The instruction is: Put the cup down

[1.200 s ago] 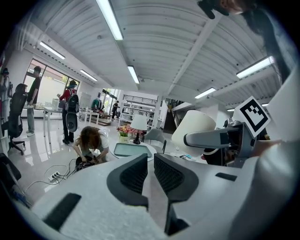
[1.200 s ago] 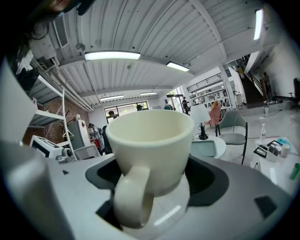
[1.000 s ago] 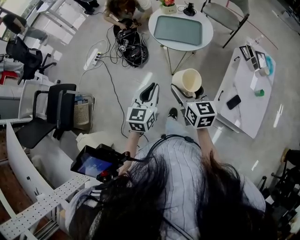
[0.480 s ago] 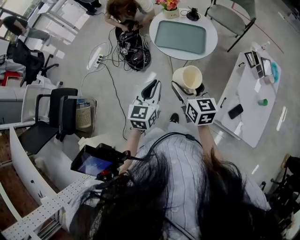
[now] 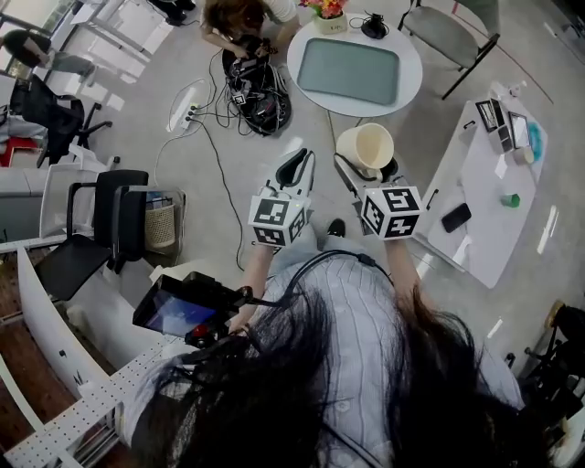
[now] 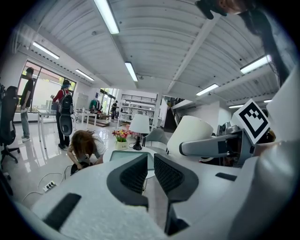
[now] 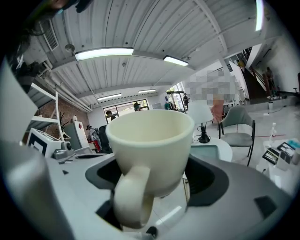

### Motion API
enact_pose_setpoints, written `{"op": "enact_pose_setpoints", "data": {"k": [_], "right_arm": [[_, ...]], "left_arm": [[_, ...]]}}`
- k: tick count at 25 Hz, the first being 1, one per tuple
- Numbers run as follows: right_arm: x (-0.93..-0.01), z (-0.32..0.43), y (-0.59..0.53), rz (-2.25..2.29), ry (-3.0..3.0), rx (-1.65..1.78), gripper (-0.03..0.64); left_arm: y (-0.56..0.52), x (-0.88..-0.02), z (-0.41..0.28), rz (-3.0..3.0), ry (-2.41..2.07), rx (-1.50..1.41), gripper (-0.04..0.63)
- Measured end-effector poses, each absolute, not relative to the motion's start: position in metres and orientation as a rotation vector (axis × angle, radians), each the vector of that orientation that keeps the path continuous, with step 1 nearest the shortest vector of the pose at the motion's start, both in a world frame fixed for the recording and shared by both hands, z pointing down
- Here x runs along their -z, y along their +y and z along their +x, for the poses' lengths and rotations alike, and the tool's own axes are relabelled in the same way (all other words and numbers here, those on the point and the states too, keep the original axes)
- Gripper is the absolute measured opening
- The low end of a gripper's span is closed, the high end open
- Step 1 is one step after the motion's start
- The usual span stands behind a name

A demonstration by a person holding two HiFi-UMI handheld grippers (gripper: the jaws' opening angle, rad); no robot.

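Note:
A cream cup (image 7: 152, 152) sits upright between the jaws of my right gripper (image 7: 152, 180), handle toward the camera, held above the floor. In the head view the cup (image 5: 366, 149) is ahead of the right gripper (image 5: 364, 174), short of the round white table (image 5: 407, 55). The table carries a grey-green tray (image 5: 348, 70). My left gripper (image 5: 294, 169) is level with the right one, its jaws nearly together with nothing between them. From the left gripper view, the cup (image 6: 191, 133) shows at the right, and the left gripper (image 6: 149, 171) points toward the tray (image 6: 129, 156).
A person (image 5: 239, 16) crouches over cables and a black bag (image 5: 256, 87) left of the round table. A flower pot (image 5: 324, 11) and a lamp (image 5: 373, 23) stand on that table. A white table (image 5: 489, 192) with small items is to the right, a grey chair (image 5: 443, 27) beyond.
Both grippers and the cup have shifted slightly forward toward the round table. The cup stays held the same way.

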State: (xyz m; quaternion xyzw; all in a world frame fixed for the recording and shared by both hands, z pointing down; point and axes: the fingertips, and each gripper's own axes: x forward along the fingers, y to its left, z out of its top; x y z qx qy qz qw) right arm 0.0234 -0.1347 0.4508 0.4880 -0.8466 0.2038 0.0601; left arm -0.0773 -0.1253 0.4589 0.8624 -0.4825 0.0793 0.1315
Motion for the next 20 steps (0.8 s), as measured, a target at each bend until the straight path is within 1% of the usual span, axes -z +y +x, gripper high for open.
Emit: {"op": "enact_pose_setpoints", "data": {"k": [13,20], "right_arm": [[-0.465,0.048,-0.171,1.579,-2.484,-0.646,0.407],[-0.477,0.063,-0.221,1.667,-2.422,-0.685,0.407]], "left_arm": [[-0.178,-0.461,-0.056,2.564,-1.301,-0.251,0.054],[-0.228,-0.473,-0.042,2.586,-1.207,-0.306,0.054]]}}
